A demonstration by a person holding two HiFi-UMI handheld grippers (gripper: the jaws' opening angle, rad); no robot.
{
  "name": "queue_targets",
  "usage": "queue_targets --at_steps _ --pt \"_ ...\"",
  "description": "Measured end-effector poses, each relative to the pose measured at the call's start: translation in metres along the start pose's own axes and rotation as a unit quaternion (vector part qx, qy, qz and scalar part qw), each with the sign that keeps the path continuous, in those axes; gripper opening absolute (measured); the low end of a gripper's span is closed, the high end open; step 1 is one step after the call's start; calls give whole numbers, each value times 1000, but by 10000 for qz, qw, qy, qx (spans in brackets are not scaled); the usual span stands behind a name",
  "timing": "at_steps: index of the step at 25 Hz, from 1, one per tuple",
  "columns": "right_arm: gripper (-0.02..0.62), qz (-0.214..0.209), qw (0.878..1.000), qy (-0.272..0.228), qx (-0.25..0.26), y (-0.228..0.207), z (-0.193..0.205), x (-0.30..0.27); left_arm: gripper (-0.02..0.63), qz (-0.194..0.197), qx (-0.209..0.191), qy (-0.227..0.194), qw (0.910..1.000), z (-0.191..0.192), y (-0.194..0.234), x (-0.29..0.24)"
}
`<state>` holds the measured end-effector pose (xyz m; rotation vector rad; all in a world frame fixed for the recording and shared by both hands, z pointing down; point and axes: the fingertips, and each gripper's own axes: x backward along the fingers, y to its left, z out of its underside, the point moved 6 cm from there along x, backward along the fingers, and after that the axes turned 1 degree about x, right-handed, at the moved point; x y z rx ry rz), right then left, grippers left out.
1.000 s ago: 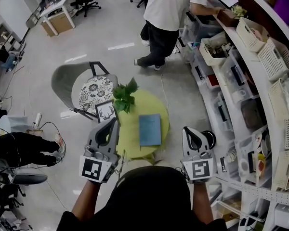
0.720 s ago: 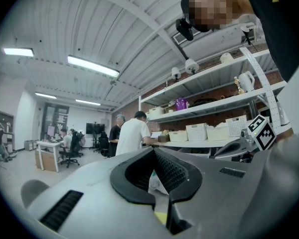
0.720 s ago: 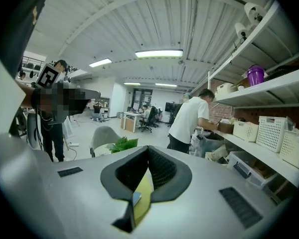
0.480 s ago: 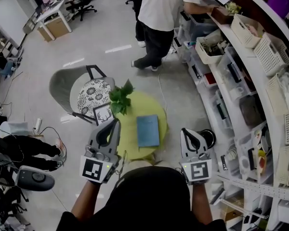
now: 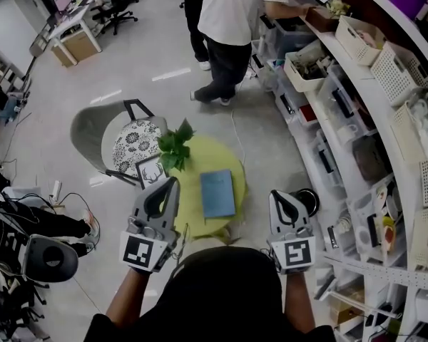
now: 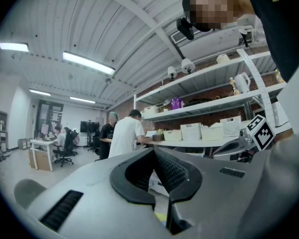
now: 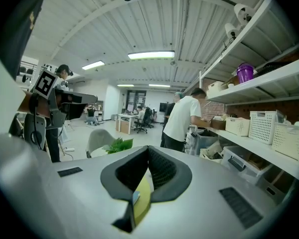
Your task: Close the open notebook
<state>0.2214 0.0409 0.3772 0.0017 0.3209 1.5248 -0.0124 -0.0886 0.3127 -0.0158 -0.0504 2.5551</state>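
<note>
A blue notebook (image 5: 217, 193) lies flat with its cover up on the small round yellow-green table (image 5: 192, 205) in the head view. My left gripper (image 5: 172, 182) hangs at the table's near left edge, jaws together and empty. My right gripper (image 5: 278, 194) is off the table's near right side, also with its jaws together and nothing in them. The left gripper view shows the left gripper (image 6: 153, 151) pointing level at the shelves. In the right gripper view a strip of the table (image 7: 142, 199) shows below the right gripper (image 7: 148, 148).
A potted plant (image 5: 172, 146) and a framed deer picture (image 5: 151, 170) stand on the table's far left. A grey chair (image 5: 121, 140) is behind it. A person in a white shirt (image 5: 237, 9) stands at the curved shelving (image 5: 364, 112) on the right. A round grey device (image 5: 48, 258) sits lower left.
The head view has drifted, so table and chair sit slightly higher and further left. The round grey device has come further into view at lower left. Both grippers stay shut near my body.
</note>
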Motion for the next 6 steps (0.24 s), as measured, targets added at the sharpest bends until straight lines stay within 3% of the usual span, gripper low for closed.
queue_targets --at_steps 6 --pt "2 75 10000 13 -7 -2 1 7 18 86 -280 59 9996 4 -7 -1"
